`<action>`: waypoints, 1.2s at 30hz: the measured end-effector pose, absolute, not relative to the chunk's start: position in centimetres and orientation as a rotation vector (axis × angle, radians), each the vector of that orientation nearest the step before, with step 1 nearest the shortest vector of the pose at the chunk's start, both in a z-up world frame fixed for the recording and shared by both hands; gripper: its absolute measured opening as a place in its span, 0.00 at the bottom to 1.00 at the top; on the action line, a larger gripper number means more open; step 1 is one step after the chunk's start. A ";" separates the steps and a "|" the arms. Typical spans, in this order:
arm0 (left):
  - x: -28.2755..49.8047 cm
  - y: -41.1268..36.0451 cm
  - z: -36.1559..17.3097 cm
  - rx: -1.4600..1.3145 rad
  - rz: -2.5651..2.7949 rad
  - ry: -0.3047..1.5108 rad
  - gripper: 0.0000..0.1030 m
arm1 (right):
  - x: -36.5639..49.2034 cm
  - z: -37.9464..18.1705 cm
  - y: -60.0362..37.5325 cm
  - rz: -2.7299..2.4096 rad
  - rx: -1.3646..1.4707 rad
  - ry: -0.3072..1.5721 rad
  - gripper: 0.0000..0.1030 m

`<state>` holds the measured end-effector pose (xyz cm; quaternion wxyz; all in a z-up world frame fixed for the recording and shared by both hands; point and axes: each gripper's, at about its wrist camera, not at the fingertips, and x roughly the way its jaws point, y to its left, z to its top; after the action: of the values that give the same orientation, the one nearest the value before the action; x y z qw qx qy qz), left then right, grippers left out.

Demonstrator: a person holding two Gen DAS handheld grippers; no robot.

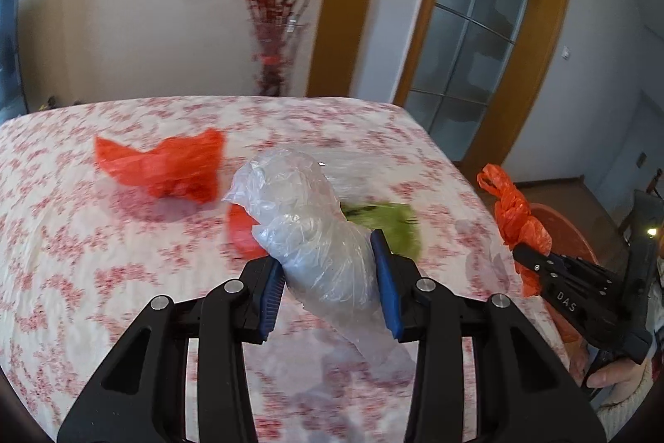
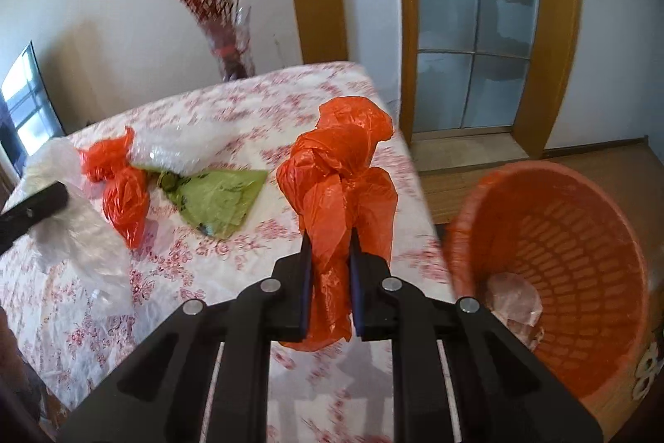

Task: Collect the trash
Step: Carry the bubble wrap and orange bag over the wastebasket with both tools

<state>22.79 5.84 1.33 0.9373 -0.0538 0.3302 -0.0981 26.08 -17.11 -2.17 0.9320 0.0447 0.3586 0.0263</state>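
Note:
My left gripper (image 1: 328, 260) is shut on a crumpled clear plastic bag (image 1: 307, 219) and holds it above the table. My right gripper (image 2: 330, 248) is shut on a knotted orange plastic bag (image 2: 340, 169) near the table's right edge; it also shows in the left wrist view (image 1: 514, 210). On the table lie another orange bag (image 1: 166, 162), also in the right wrist view (image 2: 120, 189), a green bag (image 2: 220, 198) and a clear wrapper (image 2: 182, 148). An orange trash basket (image 2: 552, 256) stands on the floor to the right, with some trash inside.
The table (image 1: 83, 268) has a white cloth with red flowers. A glass vase of red branches (image 1: 276, 44) stands behind the table's far edge. A wooden-framed glass door (image 2: 473, 28) is at the right. A dark screen (image 2: 29, 98) is at the far left.

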 end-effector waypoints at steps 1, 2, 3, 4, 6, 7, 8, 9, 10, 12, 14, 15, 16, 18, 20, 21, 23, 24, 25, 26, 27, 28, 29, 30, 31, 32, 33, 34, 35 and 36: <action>22.7 5.1 1.4 -0.104 -0.211 0.674 0.38 | 25.7 -2.0 -17.5 0.048 0.097 0.727 0.15; 22.8 4.3 1.4 -0.098 -0.226 0.675 0.39 | 25.3 -1.8 -18.0 0.040 0.101 0.718 0.15; 22.7 3.6 1.5 -0.093 -0.238 0.675 0.38 | 24.7 -1.5 -18.6 0.029 0.106 0.707 0.15; 22.6 3.0 1.5 -0.088 -0.249 0.676 0.38 | 24.2 -1.2 -19.1 0.020 0.111 0.697 0.15; 22.7 1.6 1.6 -0.077 -0.275 0.677 0.39 | 23.4 -0.9 -20.0 0.003 0.121 0.682 0.15; 22.7 0.9 1.5 -0.072 -0.287 0.680 0.39 | 23.0 -0.7 -20.4 -0.006 0.126 0.676 0.15; 22.6 0.3 1.5 -0.067 -0.298 0.682 0.39 | 22.6 -0.6 -20.8 -0.012 0.128 0.671 0.15; 22.6 -0.5 1.5 -0.061 -0.313 0.685 0.39 | 22.1 -0.5 -21.3 -0.023 0.131 0.665 0.15; 22.7 -1.1 1.5 -0.058 -0.321 0.686 0.39 | 21.7 -0.4 -21.7 -0.031 0.134 0.660 0.15; 22.7 -2.4 1.4 -0.048 -0.342 0.688 0.39 | 21.0 -0.2 -22.4 -0.043 0.145 0.650 0.15; 22.7 -3.4 1.4 -0.040 -0.357 0.692 0.39 | 20.1 -0.1 -23.4 -0.059 0.155 0.641 0.15; 22.8 -4.1 1.3 -0.036 -0.367 0.694 0.39 | 19.9 -0.1 -23.7 -0.065 0.159 0.638 0.15; 22.8 -4.6 1.3 -0.032 -0.374 0.695 0.39 | 19.6 0.0 -24.1 -0.070 0.162 0.635 0.15; 22.9 -5.8 1.3 -0.025 -0.392 0.699 0.39 | 19.0 0.0 -25.0 -0.082 0.168 0.630 0.15; 22.9 -6.8 1.2 -0.019 -0.407 0.701 0.38 | 18.4 0.0 -25.8 -0.096 0.175 0.627 0.15; 22.9 -7.4 1.2 -0.015 -0.418 0.702 0.39 | 18.2 -0.1 -26.2 -0.102 0.177 0.626 0.16; 22.7 -8.4 1.2 -0.006 -0.436 0.702 0.39 | 17.9 -0.2 -26.8 -0.115 0.183 0.624 0.16; 22.6 -8.9 1.2 -0.002 -0.447 0.701 0.39 | 17.7 -0.3 -27.2 -0.124 0.187 0.623 0.16; 22.5 -9.5 1.2 0.002 -0.457 0.701 0.39 | 17.5 -0.4 -27.6 -0.131 0.190 0.622 0.16; 22.4 -10.0 1.2 0.004 -0.467 0.701 0.39 | 17.4 -0.5 -27.8 -0.136 0.193 0.621 0.16; 22.5 -10.5 1.1 0.006 -0.479 0.701 0.39 | 17.3 -0.5 -28.2 -0.143 0.198 0.620 0.16; 22.4 -11.0 1.1 0.008 -0.489 0.701 0.39 | 17.1 -0.6 -28.6 -0.149 0.202 0.619 0.16; 22.4 -11.4 1.1 0.010 -0.498 0.701 0.39 | 16.9 -0.7 -28.9 -0.154 0.206 0.618 0.16; 22.3 -11.9 1.1 0.013 -0.510 0.700 0.39 | 16.7 -0.7 -29.3 -0.161 0.209 0.616 0.16; 22.3 -12.3 1.1 0.015 -0.517 0.699 0.39 | 16.6 -0.8 -29.5 -0.167 0.211 0.615 0.16; 22.2 -12.8 1.1 0.017 -0.525 0.699 0.39 | 16.5 -0.8 -29.8 -0.173 0.213 0.613 0.16; 22.2 -13.3 1.1 0.020 -0.536 0.699 0.39 | 16.3 -0.9 -30.2 -0.179 0.218 0.612 0.16; 22.2 -13.8 1.1 0.022 -0.545 0.699 0.39 | 16.2 -1.0 -30.5 -0.184 0.223 0.611 0.16; 22.1 -14.2 1.1 0.024 -0.551 0.699 0.39 | 16.1 -1.0 -30.9 -0.189 0.230 0.609 0.16; 22.1 -14.7 1.1 0.027 -0.561 0.698 0.39 | 16.0 -1.0 -31.2 -0.193 0.234 0.608 0.16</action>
<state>22.08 -14.73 1.08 0.9013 0.0128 0.3376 -0.2710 16.02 -31.20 -1.04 0.9429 0.1146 0.2981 -0.0949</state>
